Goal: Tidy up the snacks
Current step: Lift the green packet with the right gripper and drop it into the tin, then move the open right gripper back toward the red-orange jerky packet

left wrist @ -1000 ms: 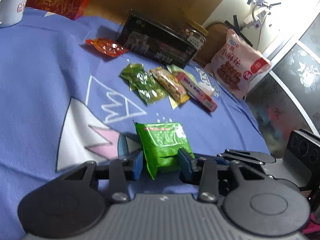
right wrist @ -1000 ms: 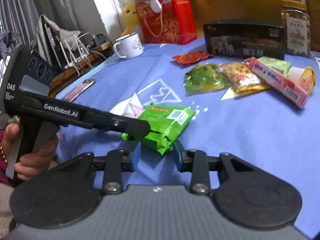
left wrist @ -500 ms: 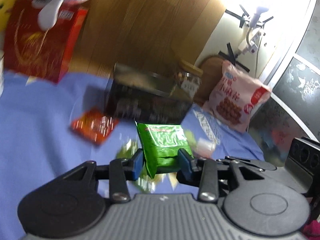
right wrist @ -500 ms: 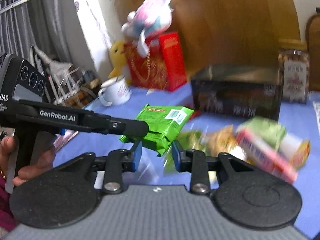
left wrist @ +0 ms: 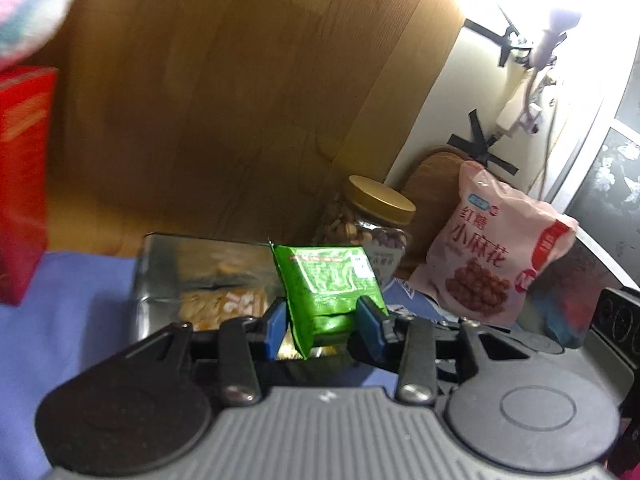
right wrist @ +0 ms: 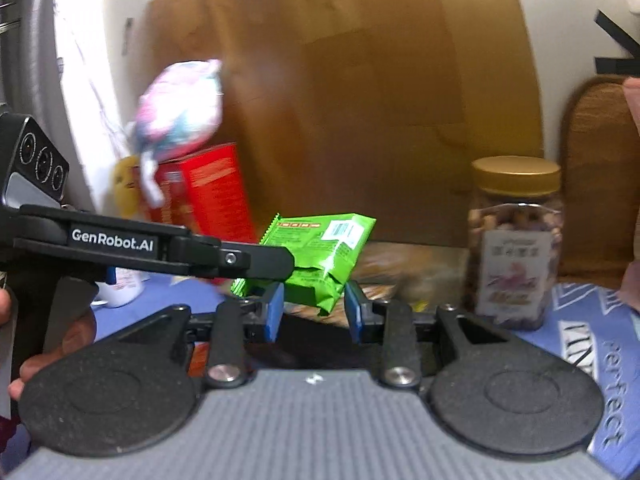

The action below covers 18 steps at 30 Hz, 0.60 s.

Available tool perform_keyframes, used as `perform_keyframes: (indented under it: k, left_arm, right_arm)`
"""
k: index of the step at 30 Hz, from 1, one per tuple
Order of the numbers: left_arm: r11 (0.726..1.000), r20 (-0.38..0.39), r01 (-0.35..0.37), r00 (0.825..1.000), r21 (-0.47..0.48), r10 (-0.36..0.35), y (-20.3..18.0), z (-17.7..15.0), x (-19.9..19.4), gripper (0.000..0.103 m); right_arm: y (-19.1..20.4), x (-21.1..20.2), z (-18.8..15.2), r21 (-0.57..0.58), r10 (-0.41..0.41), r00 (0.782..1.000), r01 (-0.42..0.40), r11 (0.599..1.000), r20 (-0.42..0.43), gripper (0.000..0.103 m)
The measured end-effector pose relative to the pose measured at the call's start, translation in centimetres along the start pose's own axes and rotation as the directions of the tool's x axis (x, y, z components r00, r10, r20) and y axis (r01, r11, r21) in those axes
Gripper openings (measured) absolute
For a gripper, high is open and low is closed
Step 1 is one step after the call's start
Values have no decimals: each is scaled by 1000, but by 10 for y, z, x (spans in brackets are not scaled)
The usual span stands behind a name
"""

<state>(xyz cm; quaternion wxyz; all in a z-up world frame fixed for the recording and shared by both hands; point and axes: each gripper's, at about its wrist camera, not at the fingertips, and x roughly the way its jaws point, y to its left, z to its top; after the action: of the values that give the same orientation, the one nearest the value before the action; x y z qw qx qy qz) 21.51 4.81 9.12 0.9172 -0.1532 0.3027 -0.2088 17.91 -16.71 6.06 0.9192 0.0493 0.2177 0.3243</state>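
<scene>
A green snack packet (left wrist: 328, 280) hangs in the air between both grippers. My left gripper (left wrist: 323, 322) is shut on its lower end, blue pads pressing both sides. In the right wrist view the same packet (right wrist: 320, 248) has its lower corner between the pads of my right gripper (right wrist: 314, 308), which touch it while the jaws are opening slightly. The left gripper's finger (right wrist: 260, 260) reaches in from the left and clamps the packet's other edge. Below and behind the packet lies a dark tin box (left wrist: 200, 280) with pale snacks showing inside, blurred.
A nut jar with a gold lid (left wrist: 376, 220) (right wrist: 516, 240) stands right of the tin, with a pink snack bag (left wrist: 492, 248) beyond it. A red box (right wrist: 212, 192) topped by a plush toy (right wrist: 180, 112) and a white mug (right wrist: 120, 292) stand at the left. A wooden panel backs the blue cloth (left wrist: 60, 320).
Both grippers have lifted the green packet off the blue cloth and carried it toward the back, over the tin. The loose snacks on the cloth have dropped out of view.
</scene>
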Motion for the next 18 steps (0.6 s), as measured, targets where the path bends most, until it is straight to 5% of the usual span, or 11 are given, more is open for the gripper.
perform_keyframes:
  k: [6,11,18]
  left_arm:
    - [1000,-30,-26,999,-5,25,-1,1,45,42]
    - [999,-5,-50,999,7,50,-8,-8,27,42]
    - [999,55,-11,998,46,9,-18,-53,-45,47]
  right_arm:
    - [-30,22,-1,5,-103,994,104,995,-31,43]
    - [-44,3,-3,84,-123,992,120,989,24,49]
    - [-14,-45,-22,102,31,999,-34,994,35,49]
